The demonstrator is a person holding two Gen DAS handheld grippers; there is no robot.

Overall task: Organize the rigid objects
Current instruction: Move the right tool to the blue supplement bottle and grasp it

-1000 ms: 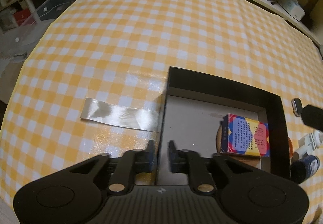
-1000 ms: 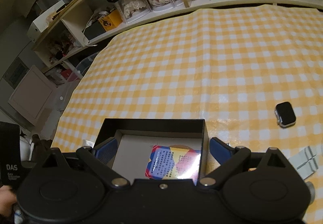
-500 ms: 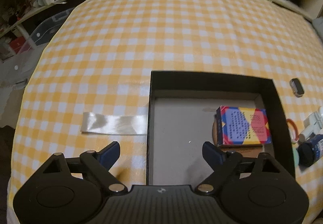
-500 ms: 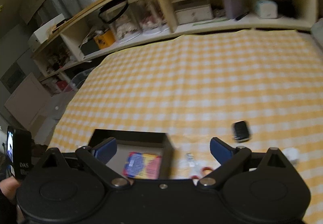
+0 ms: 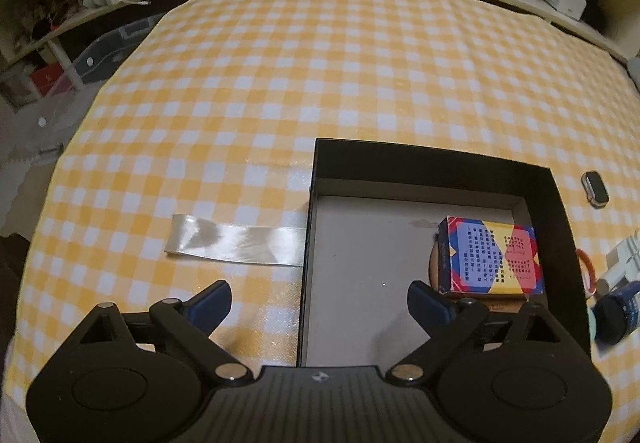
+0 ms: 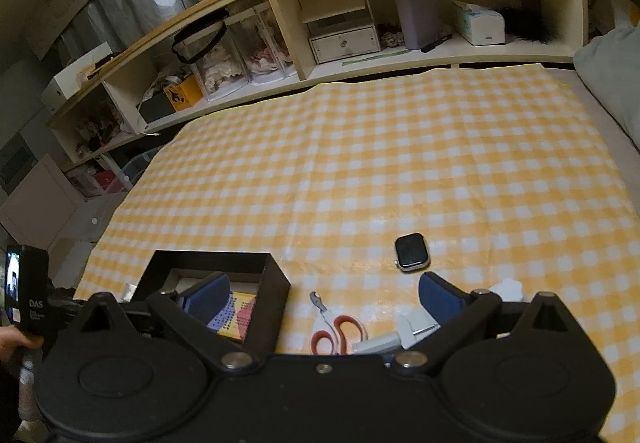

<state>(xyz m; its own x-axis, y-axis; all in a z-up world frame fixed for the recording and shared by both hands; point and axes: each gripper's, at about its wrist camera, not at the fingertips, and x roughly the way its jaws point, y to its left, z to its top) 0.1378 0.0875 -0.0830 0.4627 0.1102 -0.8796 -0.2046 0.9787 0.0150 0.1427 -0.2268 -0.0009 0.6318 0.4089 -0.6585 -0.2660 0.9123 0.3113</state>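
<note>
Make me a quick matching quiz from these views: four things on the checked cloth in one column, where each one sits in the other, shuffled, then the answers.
Things:
1. colourful card box
2. red-handled scissors
3. smartwatch
4. shiny ribbon strip

Places:
A. on the cloth, left of the black tray
B. inside the black tray
C. on the cloth, just right of the tray
D. alone, farther right on the cloth

Pairs: 1-B, 2-C, 3-D, 4-A

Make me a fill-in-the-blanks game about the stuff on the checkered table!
1. The colourful printed card box lies inside the black open ____.
2. The scissors on the yellow checkered tablecloth have ____ handles.
3. The small black smartwatch face lies ____ the black cardboard box.
4. The shiny clear tape strip sticks to the tablecloth on the box's ____ side, seen from the left camera.

Missing words: box; red; outside; left
</note>
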